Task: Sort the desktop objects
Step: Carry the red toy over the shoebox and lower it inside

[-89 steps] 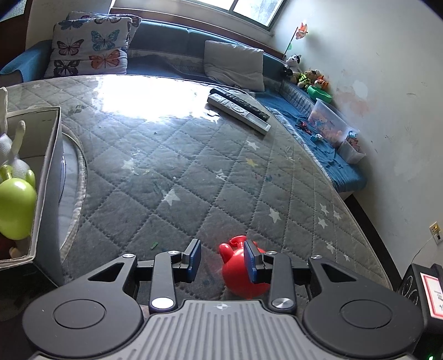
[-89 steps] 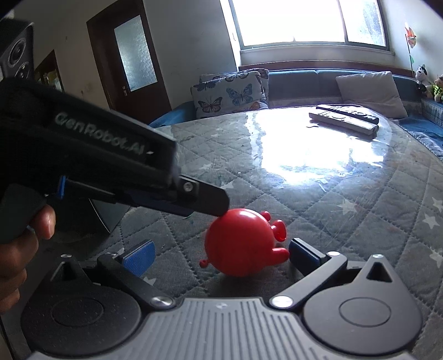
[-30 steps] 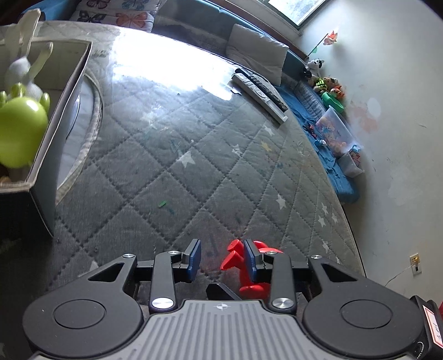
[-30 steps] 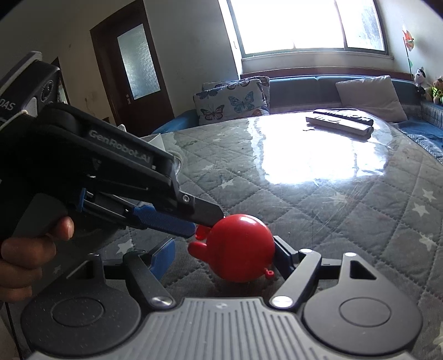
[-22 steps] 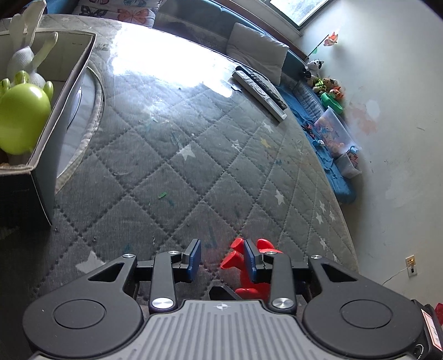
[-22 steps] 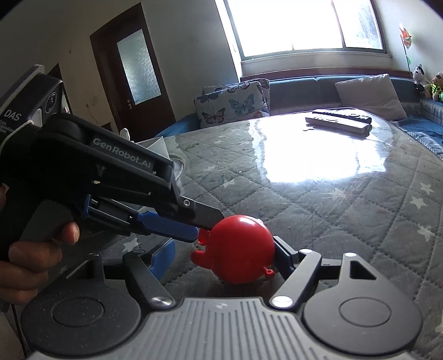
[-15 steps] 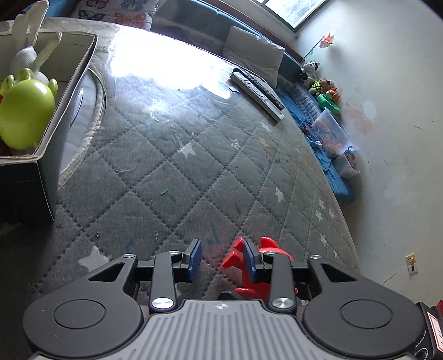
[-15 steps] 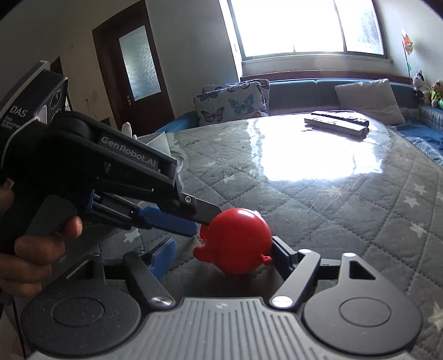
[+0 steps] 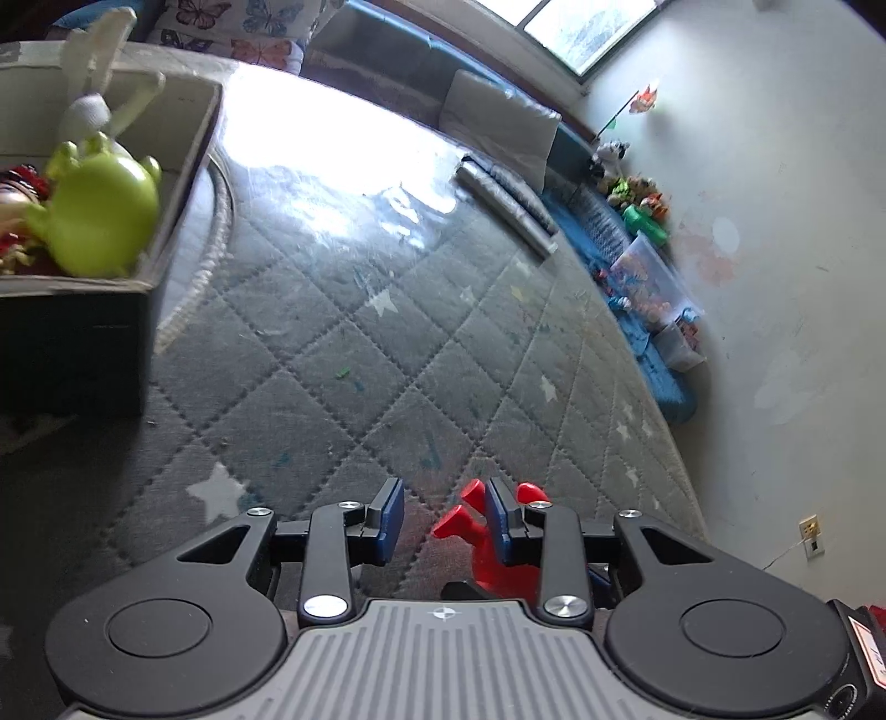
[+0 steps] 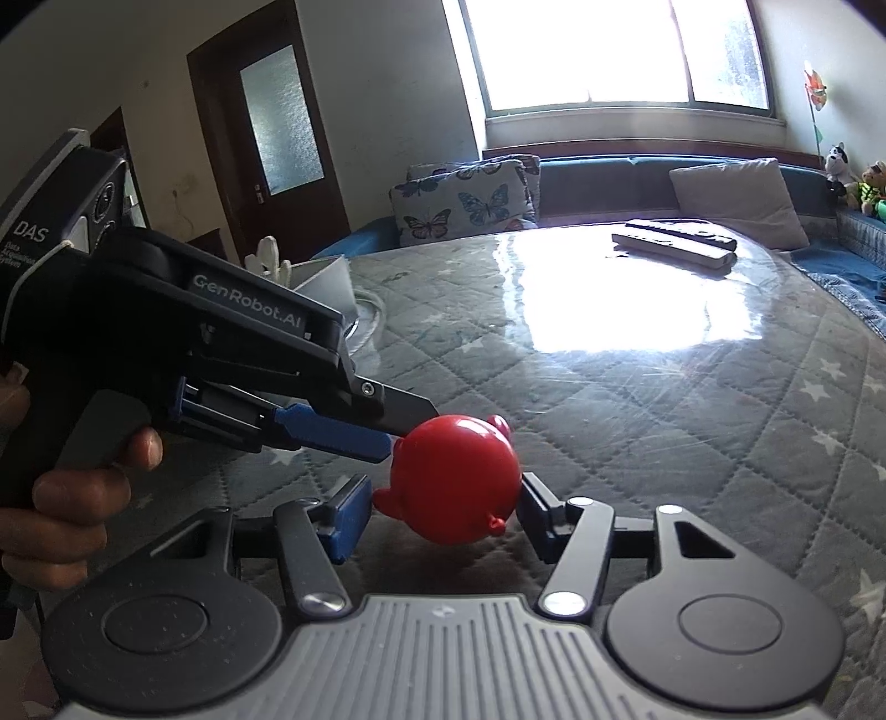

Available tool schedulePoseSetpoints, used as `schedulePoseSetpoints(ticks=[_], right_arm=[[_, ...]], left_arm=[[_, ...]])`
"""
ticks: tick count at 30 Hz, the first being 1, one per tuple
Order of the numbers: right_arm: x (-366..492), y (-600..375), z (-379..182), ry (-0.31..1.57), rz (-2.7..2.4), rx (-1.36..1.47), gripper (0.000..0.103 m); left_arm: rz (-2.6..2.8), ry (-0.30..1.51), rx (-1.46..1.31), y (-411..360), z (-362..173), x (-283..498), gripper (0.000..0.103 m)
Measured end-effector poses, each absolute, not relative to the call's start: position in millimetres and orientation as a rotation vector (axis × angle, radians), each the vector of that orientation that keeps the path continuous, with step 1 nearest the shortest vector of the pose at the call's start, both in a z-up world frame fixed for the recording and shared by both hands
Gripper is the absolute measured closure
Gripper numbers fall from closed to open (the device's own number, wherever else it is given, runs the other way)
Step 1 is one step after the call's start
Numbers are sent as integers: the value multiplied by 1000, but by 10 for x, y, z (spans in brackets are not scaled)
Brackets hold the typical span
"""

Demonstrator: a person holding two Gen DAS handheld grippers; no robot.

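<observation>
Right gripper (image 10: pixel 440 512) jaws are closing around the red toy (image 10: pixel 454 479), which is sitting between the pads just above the quilted table (image 10: pixel 692 415); right pad touching, left pad near a nub, grip unconfirmed. Left gripper (image 9: pixel 443 518) jaws are narrowing half-open, its tips meeting the toy's top; grey bin (image 9: pixel 183 183) is standing far left.

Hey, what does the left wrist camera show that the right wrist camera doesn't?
Only the left wrist view shows the green toy inside the box, and a clear tub by the wall. Only the right wrist view shows the door, the window, a hand holding the left gripper, and the right gripper closing around the red toy. Both show the red toy, the quilted table and the remotes.
</observation>
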State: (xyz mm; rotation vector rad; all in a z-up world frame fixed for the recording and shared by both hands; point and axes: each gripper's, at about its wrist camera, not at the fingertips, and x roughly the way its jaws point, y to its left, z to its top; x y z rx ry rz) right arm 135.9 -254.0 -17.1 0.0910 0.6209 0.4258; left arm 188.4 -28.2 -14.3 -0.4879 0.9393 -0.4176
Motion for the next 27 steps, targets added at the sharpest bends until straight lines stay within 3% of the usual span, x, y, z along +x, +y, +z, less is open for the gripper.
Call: schedulePoseSetpoints(ticks=[16,27], right_arm=[[1382,-1642,348,545,655,-5,46],[1782,-797,605,504,792,-84,46]], left_arm=[[-327,730,-615,715,379,1482,69],[-220,637,-648,1460,591,1681,69]])
